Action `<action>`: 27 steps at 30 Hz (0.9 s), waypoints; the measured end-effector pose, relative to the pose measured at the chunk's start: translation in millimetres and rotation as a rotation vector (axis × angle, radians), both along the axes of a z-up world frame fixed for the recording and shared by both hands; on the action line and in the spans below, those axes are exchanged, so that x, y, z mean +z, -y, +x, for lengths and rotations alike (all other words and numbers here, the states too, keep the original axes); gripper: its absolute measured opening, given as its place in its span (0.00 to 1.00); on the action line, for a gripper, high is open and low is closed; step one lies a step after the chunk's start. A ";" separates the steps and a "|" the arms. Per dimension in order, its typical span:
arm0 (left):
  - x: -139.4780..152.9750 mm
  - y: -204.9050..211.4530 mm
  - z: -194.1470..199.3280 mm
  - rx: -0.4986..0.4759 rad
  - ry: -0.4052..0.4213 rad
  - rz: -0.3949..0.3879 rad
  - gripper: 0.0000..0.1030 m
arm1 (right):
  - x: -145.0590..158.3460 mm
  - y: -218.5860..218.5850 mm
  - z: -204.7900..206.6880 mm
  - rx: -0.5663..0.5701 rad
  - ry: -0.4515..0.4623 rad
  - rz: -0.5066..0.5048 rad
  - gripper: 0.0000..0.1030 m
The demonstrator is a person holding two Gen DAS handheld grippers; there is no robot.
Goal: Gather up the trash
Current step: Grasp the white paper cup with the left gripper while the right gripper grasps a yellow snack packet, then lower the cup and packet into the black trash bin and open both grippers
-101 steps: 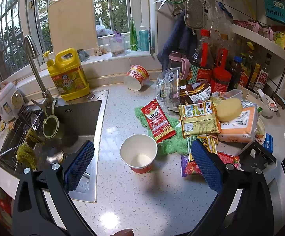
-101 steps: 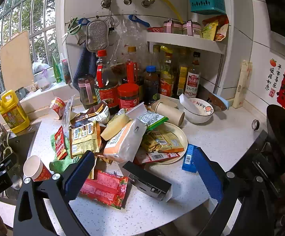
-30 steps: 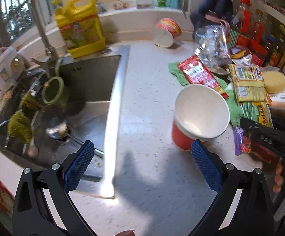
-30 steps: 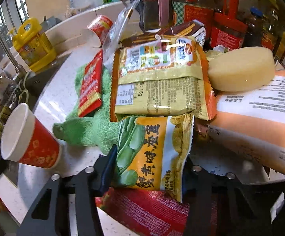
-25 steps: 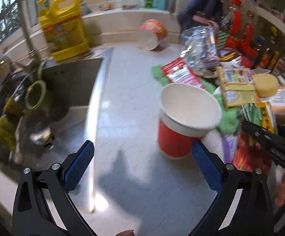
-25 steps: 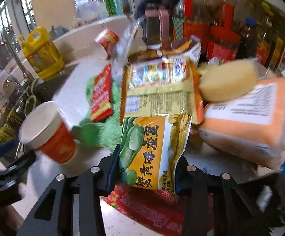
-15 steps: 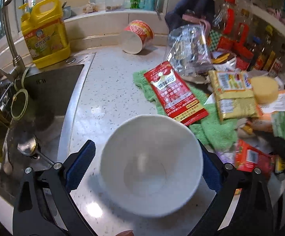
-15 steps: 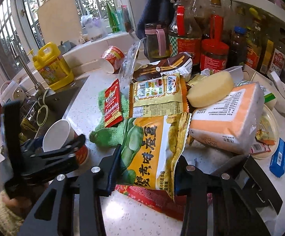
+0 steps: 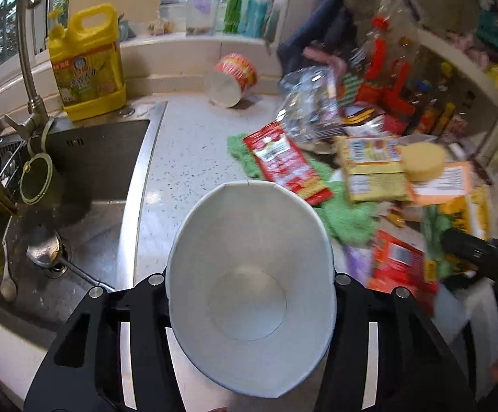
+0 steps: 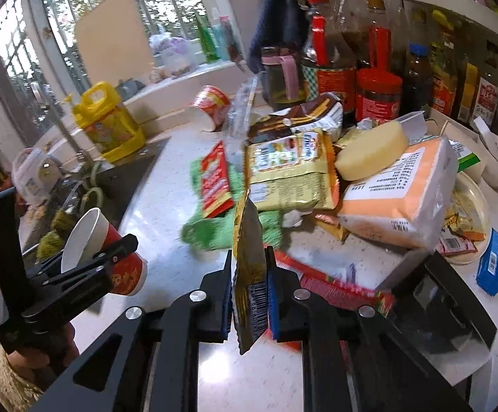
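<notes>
White inside and red outside, the paper cup (image 9: 252, 295) is pinched out of round by the left gripper (image 9: 249, 281), lifted off the speckled counter (image 9: 194, 158) beside the steel sink (image 9: 87, 171). The right gripper (image 10: 249, 295) clamps a yellow-green snack wrapper (image 10: 249, 274) edge-on. Both look picked up; next they probably need carrying to a bin, none visible. Other wrappers, a green cloth (image 10: 235, 219) and a tipped red cup (image 9: 231, 80) lie nearby, not blocking.

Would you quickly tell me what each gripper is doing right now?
Left gripper: shut on the paper cup, squeezing its rim oval.
Right gripper: shut on the yellow snack wrapper, held edge-on above the counter.
</notes>
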State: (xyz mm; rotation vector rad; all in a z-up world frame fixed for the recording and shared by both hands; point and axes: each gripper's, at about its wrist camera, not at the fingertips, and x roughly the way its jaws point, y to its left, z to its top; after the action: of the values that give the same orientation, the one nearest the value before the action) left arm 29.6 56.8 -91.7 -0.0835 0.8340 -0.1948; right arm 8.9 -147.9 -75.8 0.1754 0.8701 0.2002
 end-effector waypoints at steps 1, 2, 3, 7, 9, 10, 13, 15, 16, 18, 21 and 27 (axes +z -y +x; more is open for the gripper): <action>7.5 0.4 -16.4 -0.027 0.008 -0.009 0.48 | 5.7 0.3 -10.6 0.019 0.004 0.003 0.15; 11.9 2.0 -32.9 -0.061 0.014 -0.015 0.48 | 8.8 0.5 -19.5 0.033 0.003 0.005 0.15; 13.2 5.1 -52.6 -0.102 0.014 -0.009 0.48 | 11.6 1.3 -35.3 0.061 -0.006 0.006 0.15; -12.7 24.7 -125.0 -0.304 -0.093 0.019 0.50 | -3.8 7.4 -97.8 0.132 -0.105 -0.029 0.15; -33.8 35.0 -148.0 -0.368 -0.169 0.032 0.50 | -27.4 10.2 -128.3 0.143 -0.201 -0.047 0.15; -51.4 42.6 -160.3 -0.411 -0.214 0.045 0.50 | -39.8 10.7 -138.4 0.141 -0.241 -0.059 0.15; -107.6 61.2 -172.8 -0.467 -0.313 0.095 0.50 | -90.2 15.7 -157.5 0.098 -0.352 -0.070 0.15; -144.2 69.5 -169.8 -0.473 -0.375 0.119 0.50 | -117.8 21.3 -158.5 0.062 -0.384 -0.061 0.15; -158.6 73.6 -168.8 -0.476 -0.396 0.140 0.51 | -133.1 24.4 -158.5 0.041 -0.390 -0.068 0.16; -184.5 80.5 -165.5 -0.483 -0.444 0.149 0.54 | -158.9 27.0 -159.6 0.029 -0.396 -0.089 0.17; -210.6 89.3 -158.8 -0.452 -0.484 0.167 0.73 | -185.7 31.9 -158.9 0.000 -0.410 -0.105 0.88; -202.4 90.1 -151.1 -0.420 -0.461 0.185 0.91 | -165.5 52.6 -163.4 -0.069 -0.340 -0.104 0.89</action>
State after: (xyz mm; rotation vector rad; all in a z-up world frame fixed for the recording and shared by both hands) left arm -121.5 -33.4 -294.2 0.2316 1.3222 -0.5045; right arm -154.4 -200.5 -241.3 0.1445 1.2081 0.0602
